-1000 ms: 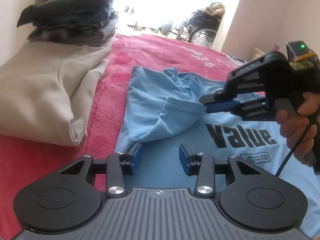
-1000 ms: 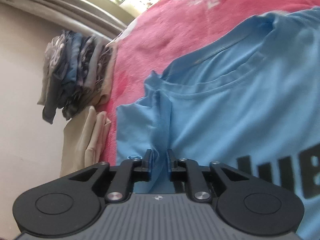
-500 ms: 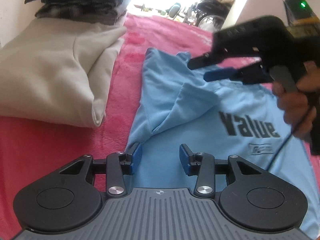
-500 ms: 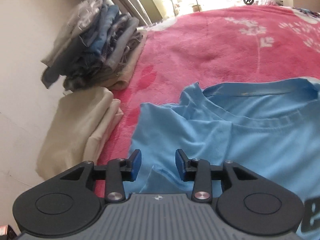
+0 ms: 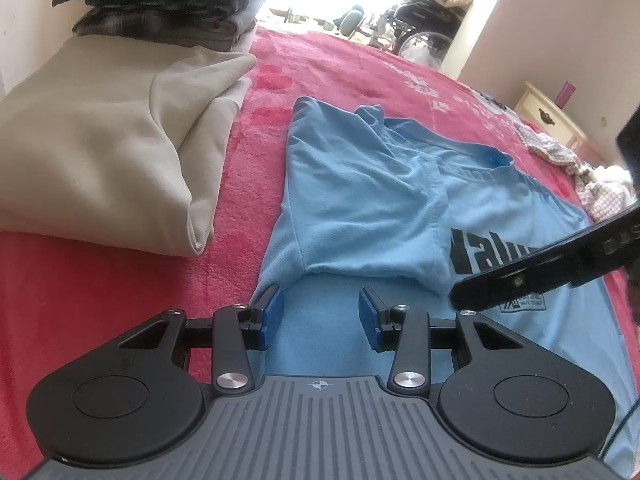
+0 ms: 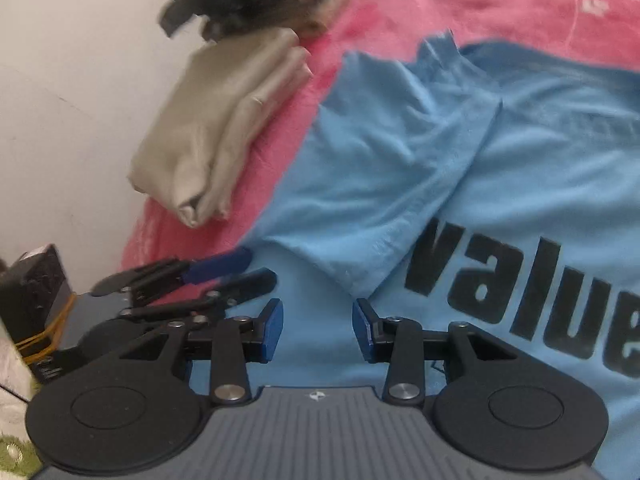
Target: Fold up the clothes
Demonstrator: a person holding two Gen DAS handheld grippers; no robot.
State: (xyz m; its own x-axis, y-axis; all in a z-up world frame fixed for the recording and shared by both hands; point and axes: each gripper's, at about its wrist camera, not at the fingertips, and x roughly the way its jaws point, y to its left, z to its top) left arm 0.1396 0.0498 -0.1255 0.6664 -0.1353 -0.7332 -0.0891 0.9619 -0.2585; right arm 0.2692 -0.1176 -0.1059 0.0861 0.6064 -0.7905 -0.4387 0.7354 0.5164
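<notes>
I see the bed [image 5: 340, 76] under its red floral blanket filling both views. On it the light blue T-shirt [image 5: 360, 200] lies front up, black "value" lettering showing, with its sleeve folded inward over the chest so the hem of the sleeve rests just beside the first letter. To the shirt's left sits a folded beige garment [image 5: 104, 148], close to the shirt but apart from it, and behind that a stack of folded dark clothes [image 5: 168, 4] against the wall.

My left gripper [image 5: 320, 318] hovers low over the shirt's lower left part, pointing toward the collar; its jaws stand spread with only blue cloth visible between them, gripping nothing. My right gripper [image 6: 318, 328] hangs over the shirt's middle, near the left one and angled toward the lettering; its jaws are likewise parted and empty. In the left wrist view a black finger of it crosses in from the right above the printed patch.

A small cream nightstand [image 5: 548, 116] stands beyond the bed, with crumpled checked cloth [image 5: 588, 184] on the blanket near it.
</notes>
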